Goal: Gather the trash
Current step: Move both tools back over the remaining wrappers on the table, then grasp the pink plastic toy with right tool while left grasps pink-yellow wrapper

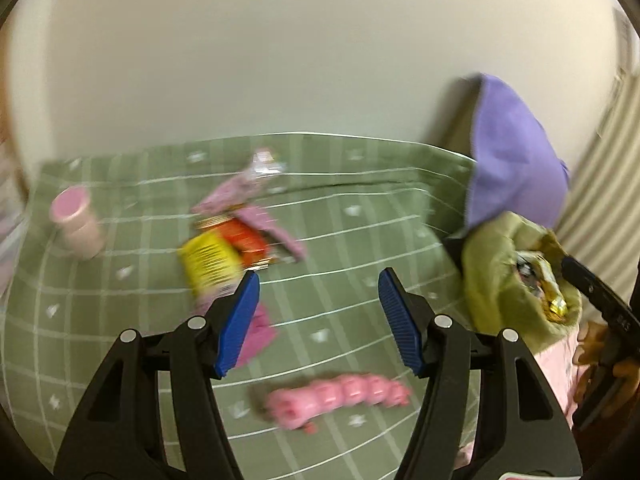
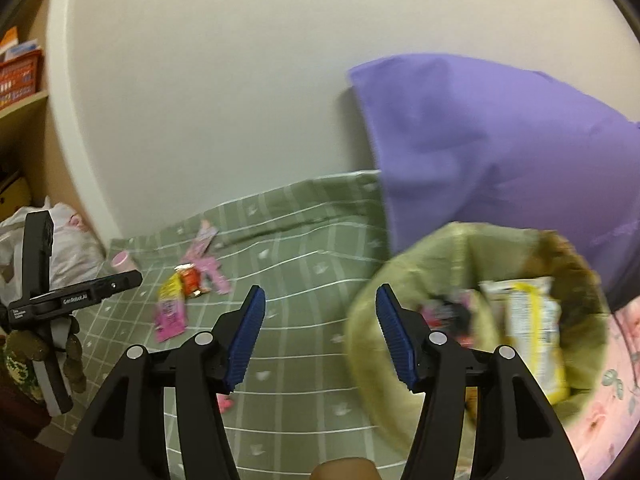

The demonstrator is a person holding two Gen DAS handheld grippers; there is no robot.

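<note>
Trash lies on a green checked bedspread (image 1: pixel 340 240): a yellow and pink packet (image 1: pixel 210 266), an orange wrapper (image 1: pixel 246 240), pink wrappers (image 1: pixel 240 188) and a pink ribbed piece (image 1: pixel 340 398). An olive-green bag (image 2: pixel 404 280) at the right stands open with a white and yellow packet (image 2: pixel 532 332) and other wrappers inside. My left gripper (image 1: pixel 318 316) is open and empty above the bed, close to the yellow packet. My right gripper (image 2: pixel 320 332) is open and empty beside the bag's rim. The bag also shows in the left wrist view (image 1: pixel 500 272).
A purple pillow (image 2: pixel 500 152) leans on the wall behind the bag. A pink cup (image 1: pixel 76 224) stands at the bed's far left. A white plastic bag (image 2: pixel 68 248) and shelves (image 2: pixel 20 92) are at the left. Pink floral fabric (image 2: pixel 616 392) lies at the right.
</note>
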